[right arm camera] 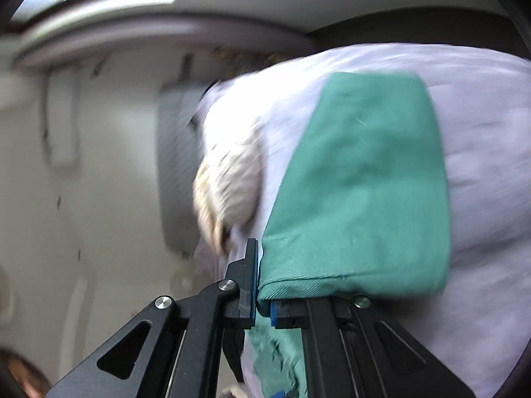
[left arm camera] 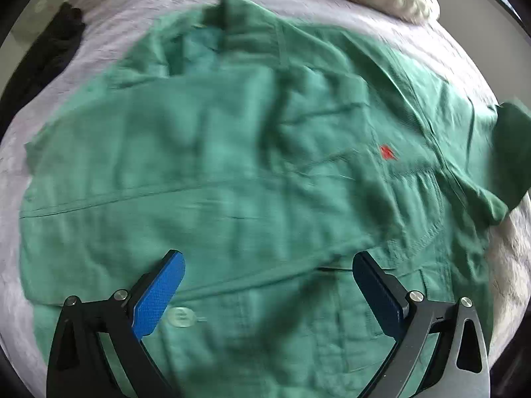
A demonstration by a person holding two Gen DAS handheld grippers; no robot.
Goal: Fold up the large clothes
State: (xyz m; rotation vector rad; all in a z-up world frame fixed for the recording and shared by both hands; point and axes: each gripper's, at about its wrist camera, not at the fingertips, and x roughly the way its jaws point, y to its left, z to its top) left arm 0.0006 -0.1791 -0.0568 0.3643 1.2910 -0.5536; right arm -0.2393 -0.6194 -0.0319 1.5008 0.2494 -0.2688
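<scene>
Left wrist view: the green shirt [left arm camera: 252,165] lies spread across the pale bed cover [left arm camera: 99,39], filling the frame's middle, a red logo [left arm camera: 387,152] at right. The left gripper [left arm camera: 268,265] hangs over it, fingers wide apart, gripping nothing. Right wrist view: the right gripper [right arm camera: 262,277] at lower centre has its fingers clamped on a shirt edge.

Your left wrist view smears the green shirt [left arm camera: 232,165], so its creases and the red mark [left arm camera: 387,153] on its chest stay unreadable. In your right wrist view the sleeve [right arm camera: 358,182] covers one of the fingers [right arm camera: 251,278], the far wall [right arm camera: 99,165] is pure blur, and the bed [right arm camera: 491,132] runs off frame.
</scene>
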